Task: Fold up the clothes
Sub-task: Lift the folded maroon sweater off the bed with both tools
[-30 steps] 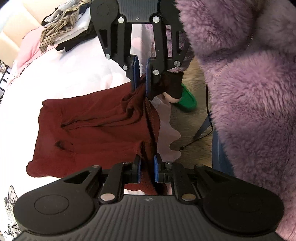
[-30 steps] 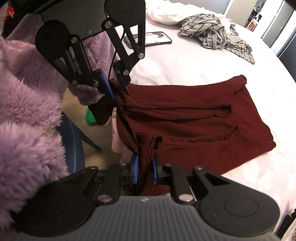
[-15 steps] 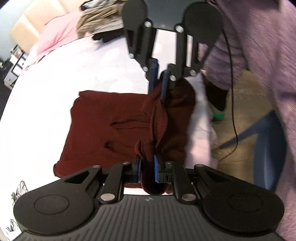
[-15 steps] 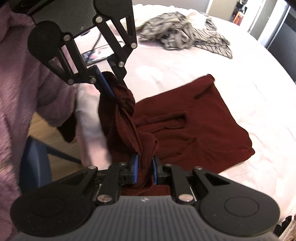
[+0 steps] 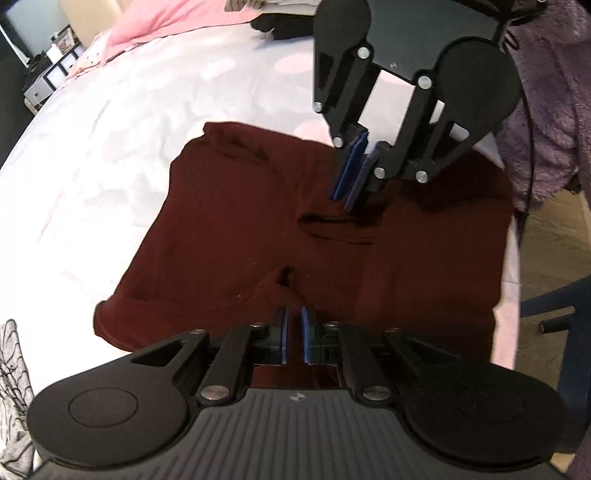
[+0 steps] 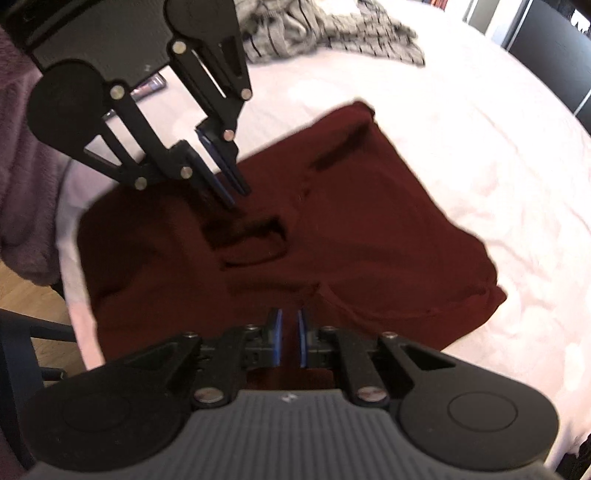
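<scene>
A dark red garment (image 5: 229,236) lies folded over on the white bed; it also shows in the right wrist view (image 6: 369,229). My left gripper (image 5: 293,314) sits low over the near edge of the garment, its blue pads a narrow gap apart with a ridge of red cloth rising just ahead of them. My right gripper (image 6: 289,317) stands the same way over the opposite edge. Each gripper shows in the other's view: the right one (image 5: 349,197) and the left one (image 6: 236,197) point down at the creased middle of the garment, jaws nearly together.
A striped grey garment (image 6: 332,33) lies at the far side of the bed. A pink pillow (image 5: 166,18) and dark clothes lie at the bed's head. A purple fluffy sleeve (image 5: 546,110) and a blue chair (image 5: 569,317) stand at the bedside over wooden floor.
Both grippers carried the lifted edge of the red garment across and down onto the rest of it. The cloth now lies flat, and the pads stand slightly apart.
</scene>
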A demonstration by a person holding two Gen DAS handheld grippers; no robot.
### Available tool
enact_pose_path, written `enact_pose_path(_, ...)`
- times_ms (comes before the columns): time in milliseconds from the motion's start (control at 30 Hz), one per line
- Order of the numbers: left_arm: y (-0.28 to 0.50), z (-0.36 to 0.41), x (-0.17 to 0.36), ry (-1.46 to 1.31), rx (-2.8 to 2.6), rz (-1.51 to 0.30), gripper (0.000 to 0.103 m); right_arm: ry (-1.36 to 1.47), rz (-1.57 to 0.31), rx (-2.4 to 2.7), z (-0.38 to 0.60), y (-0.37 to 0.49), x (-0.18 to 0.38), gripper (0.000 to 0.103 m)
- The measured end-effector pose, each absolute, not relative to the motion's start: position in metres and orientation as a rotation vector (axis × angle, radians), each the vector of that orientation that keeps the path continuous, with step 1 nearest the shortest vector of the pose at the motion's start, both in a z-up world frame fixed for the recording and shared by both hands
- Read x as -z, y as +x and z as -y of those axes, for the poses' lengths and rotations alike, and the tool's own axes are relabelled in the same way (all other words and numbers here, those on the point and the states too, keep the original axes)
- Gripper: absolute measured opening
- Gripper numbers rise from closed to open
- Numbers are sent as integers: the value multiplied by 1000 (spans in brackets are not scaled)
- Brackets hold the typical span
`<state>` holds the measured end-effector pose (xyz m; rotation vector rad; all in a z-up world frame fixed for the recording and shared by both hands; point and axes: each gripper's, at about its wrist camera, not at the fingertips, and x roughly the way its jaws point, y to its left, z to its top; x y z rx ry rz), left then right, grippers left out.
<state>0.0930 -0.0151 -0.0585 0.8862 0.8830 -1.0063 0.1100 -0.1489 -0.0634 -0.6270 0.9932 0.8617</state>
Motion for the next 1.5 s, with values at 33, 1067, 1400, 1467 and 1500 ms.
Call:
enact_pose_path(33,94,14,59,874,989,-879,6,-610,-996,-845,151,112,63,13)
enact_pose_path(1067,27,-58,32,172,706,-920,57,134,-1010,-644,241,18,52,65)
enact_pose_path(1400,34,-55,64,106,734,-982,33,118,-1045,-687,217,23,85,29)
enact_pose_path(1467,33,-56,63,103,751,-972,29,82,-1040,-692,214,21,88,23)
enact_pose_path(1500,32,-57,63,102,760,-967,27,73,-1039,-692,213,21,88,21)
